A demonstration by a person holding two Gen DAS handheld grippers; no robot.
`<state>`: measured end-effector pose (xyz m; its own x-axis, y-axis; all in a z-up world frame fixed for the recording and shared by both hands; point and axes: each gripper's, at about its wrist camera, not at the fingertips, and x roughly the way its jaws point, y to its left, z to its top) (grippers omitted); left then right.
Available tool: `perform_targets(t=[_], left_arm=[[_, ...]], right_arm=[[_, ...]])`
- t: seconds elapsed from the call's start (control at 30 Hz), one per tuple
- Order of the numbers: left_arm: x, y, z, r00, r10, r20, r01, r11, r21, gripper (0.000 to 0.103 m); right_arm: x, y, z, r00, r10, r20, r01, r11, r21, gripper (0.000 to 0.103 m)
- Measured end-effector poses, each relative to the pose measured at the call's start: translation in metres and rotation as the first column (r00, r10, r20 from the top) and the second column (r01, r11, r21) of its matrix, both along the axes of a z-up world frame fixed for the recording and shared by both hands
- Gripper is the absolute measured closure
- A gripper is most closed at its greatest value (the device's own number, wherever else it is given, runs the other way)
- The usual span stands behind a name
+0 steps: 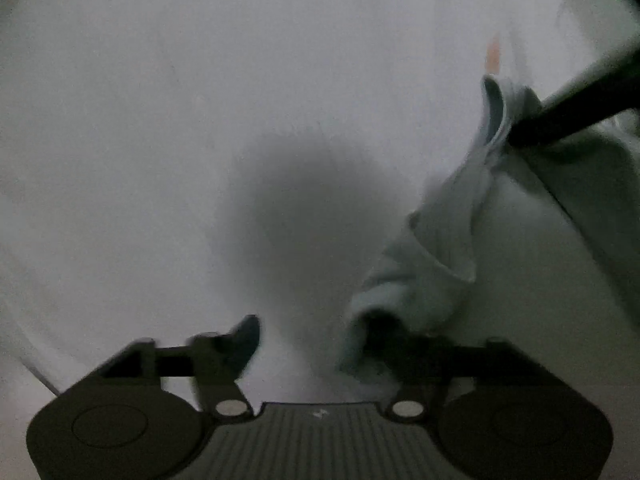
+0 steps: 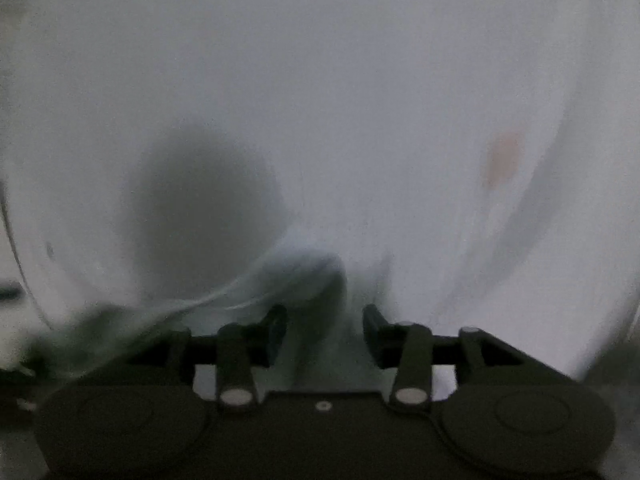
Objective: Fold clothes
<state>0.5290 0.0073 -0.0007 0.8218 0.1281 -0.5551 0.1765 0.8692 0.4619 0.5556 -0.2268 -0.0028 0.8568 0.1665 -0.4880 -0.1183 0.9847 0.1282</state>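
Observation:
A pale blue-grey garment (image 1: 436, 240) lies rumpled on a white surface (image 1: 160, 120) in the left wrist view. One end drapes over the right finger of my left gripper (image 1: 312, 336). Its jaws stand wide apart and open, with bare surface in the gap. A dark bar, probably a finger of the other gripper (image 1: 572, 108), touches a raised fold at the upper right. In the blurred right wrist view, my right gripper (image 2: 326, 328) is open. A hump of the garment (image 2: 304, 276) rises just ahead of its left finger, and cloth lies loose between the jaws.
A small orange mark (image 1: 493, 54) shows on the white surface beyond the garment, and it also appears as a blurred orange mark (image 2: 504, 156) at the right. Round shadows of the grippers fall on the surface (image 2: 400, 80) ahead of each.

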Motion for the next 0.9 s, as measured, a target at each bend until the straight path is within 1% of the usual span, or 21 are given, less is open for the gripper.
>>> perform_targets(t=[0.03,0.07,0.1,0.13,0.17,0.23,0.3,0.33,0.4,0.47,0.5,0.53,0.57,0.63,0.7,0.73,0.8,0.87,0.9], left_arm=[[0.01,0.005,-0.027,0.998,0.015,-0.063,-0.015,1.0,-0.009,0.035],[0.017,0.008,-0.054,0.993,0.026,-0.116,-0.027,1.0,-0.009,0.035],[0.008,0.01,-0.073,0.993,0.012,-0.121,-0.011,1.0,0.012,0.035],[-0.006,0.01,-0.091,0.991,-0.01,-0.135,0.014,1.0,0.024,0.034],[-0.021,0.011,-0.108,0.988,-0.033,-0.152,0.039,0.999,0.035,0.03],[-0.052,0.012,-0.137,0.974,-0.045,-0.222,0.057,0.997,0.045,0.027],[-0.082,0.011,-0.169,0.953,-0.038,-0.3,0.06,0.996,0.062,0.027],[-0.09,0.012,-0.179,0.942,-0.013,-0.335,0.031,0.998,0.05,0.027],[-0.103,0.016,-0.196,0.915,0.04,-0.402,-0.035,0.999,0.021,0.027],[-0.117,0.02,-0.214,0.878,0.09,-0.469,-0.103,0.995,-0.002,0.026],[-0.12,0.023,-0.219,0.86,0.113,-0.497,-0.144,0.989,-0.024,0.026],[-0.122,0.027,-0.22,0.857,0.14,-0.495,-0.182,0.983,-0.037,0.022],[-0.124,0.03,-0.221,0.856,0.169,-0.489,-0.22,0.974,-0.048,0.015],[-0.11,0.041,-0.221,0.853,0.201,-0.481,-0.25,0.967,-0.04,0.011],[-0.106,0.045,-0.223,0.861,0.207,-0.466,-0.249,0.968,-0.032,0.009],[-0.101,0.044,-0.223,0.864,0.217,-0.454,-0.252,0.967,-0.017,0.01],[-0.091,0.044,-0.222,0.87,0.24,-0.431,-0.26,0.966,0.014,0.01],[-0.08,0.044,-0.222,0.875,0.262,-0.408,-0.268,0.962,0.045,0.01],[-0.075,0.044,-0.222,0.871,0.27,-0.41,-0.28,0.959,0.036,0.01]], right_arm=[[0.014,-0.001,-0.025,0.996,-0.021,-0.085,0.022,1.0,0.017,0.062],[0.015,-0.004,-0.046,0.992,-0.032,-0.125,0.034,0.999,0.02,0.061],[0.014,-0.007,-0.066,0.986,-0.041,-0.159,0.045,0.999,0.022,0.059],[0.003,-0.012,-0.081,0.986,-0.044,-0.159,0.048,0.999,0.022,0.051],[-0.011,-0.02,-0.098,0.986,-0.045,-0.163,0.05,0.998,0.027,0.043],[-0.035,-0.037,-0.127,0.972,-0.076,-0.221,0.083,0.996,0.027,0.04],[-0.054,-0.054,-0.159,0.942,-0.132,-0.308,0.143,0.99,0.014,0.04],[-0.065,-0.062,-0.174,0.922,-0.163,-0.352,0.18,0.984,0.016,0.041],[-0.081,-0.074,-0.195,0.885,-0.199,-0.421,0.244,0.968,0.055,0.041],[-0.101,-0.079,-0.214,0.854,-0.221,-0.471,0.295,0.951,0.089,0.041],[-0.108,-0.077,-0.216,0.845,-0.229,-0.483,0.309,0.947,0.092,0.041],[-0.113,-0.076,-0.22,0.844,-0.23,-0.485,0.317,0.943,0.104,0.041],[-0.118,-0.075,-0.223,0.842,-0.231,-0.488,0.326,0.938,0.119,0.04],[-0.12,-0.082,-0.219,0.836,-0.233,-0.496,0.369,0.909,0.195,0.038],[-0.12,-0.086,-0.226,0.827,-0.263,-0.498,0.43,0.866,0.257,0.036],[-0.126,-0.085,-0.232,0.826,-0.27,-0.495,0.445,0.852,0.277,0.036],[-0.126,-0.088,-0.237,0.832,-0.267,-0.486,0.456,0.828,0.327,0.036],[-0.113,-0.08,-0.24,0.84,-0.256,-0.477,0.451,0.819,0.355,0.036],[-0.106,-0.076,-0.242,0.844,-0.253,-0.474,0.449,0.816,0.365,0.036]])
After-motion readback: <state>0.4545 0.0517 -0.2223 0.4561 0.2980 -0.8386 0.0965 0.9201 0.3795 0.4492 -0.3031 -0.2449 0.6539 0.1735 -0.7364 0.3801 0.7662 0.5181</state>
